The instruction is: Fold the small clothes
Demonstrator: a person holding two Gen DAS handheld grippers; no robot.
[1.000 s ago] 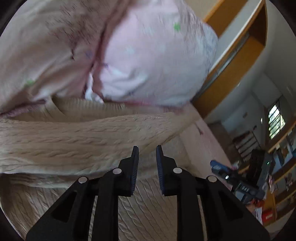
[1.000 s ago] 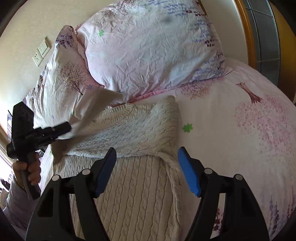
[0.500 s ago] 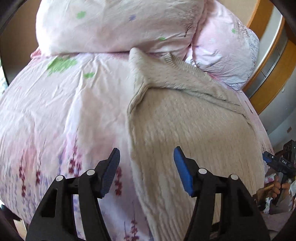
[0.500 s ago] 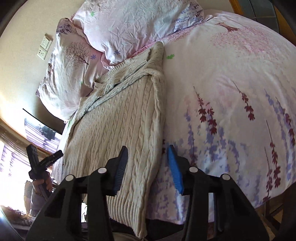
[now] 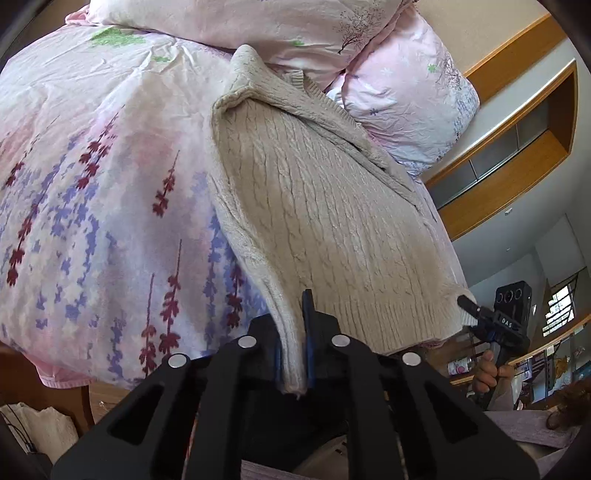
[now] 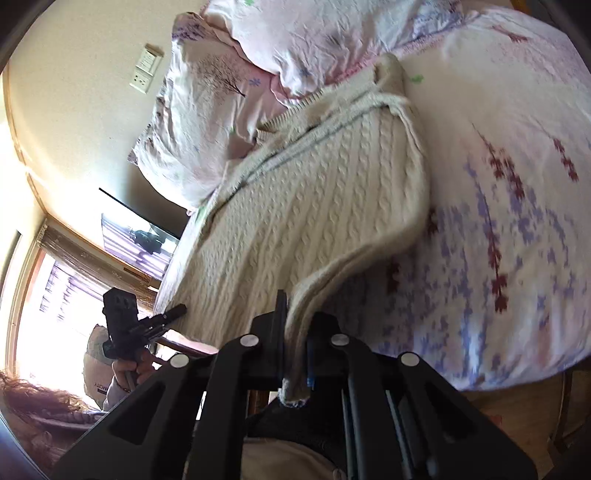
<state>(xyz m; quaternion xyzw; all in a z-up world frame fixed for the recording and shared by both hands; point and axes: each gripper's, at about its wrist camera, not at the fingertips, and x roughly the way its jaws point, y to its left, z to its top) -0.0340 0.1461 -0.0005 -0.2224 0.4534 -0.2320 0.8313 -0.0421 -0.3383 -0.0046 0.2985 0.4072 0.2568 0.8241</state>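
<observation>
Cream cable-knit sweater [image 5: 325,221] lies flat ahead of both tools on pink floral-print bedspread [image 5: 92,184]. L gripper [image 5: 291,343] pinches one hem corner; R gripper [image 6: 295,350] pinches opposite hem corner. Pink pillows [image 6: 295,33] beyond collar.

A bed with a pink floral-print duvet [image 5: 92,184] and matching pillows [image 6: 207,110] meets a cream wall bearing a white socket plate [image 6: 146,72]. Bright window [image 6: 55,295] glare left; wooden shelving [image 5: 517,147], perhaps a cabinet.
</observation>
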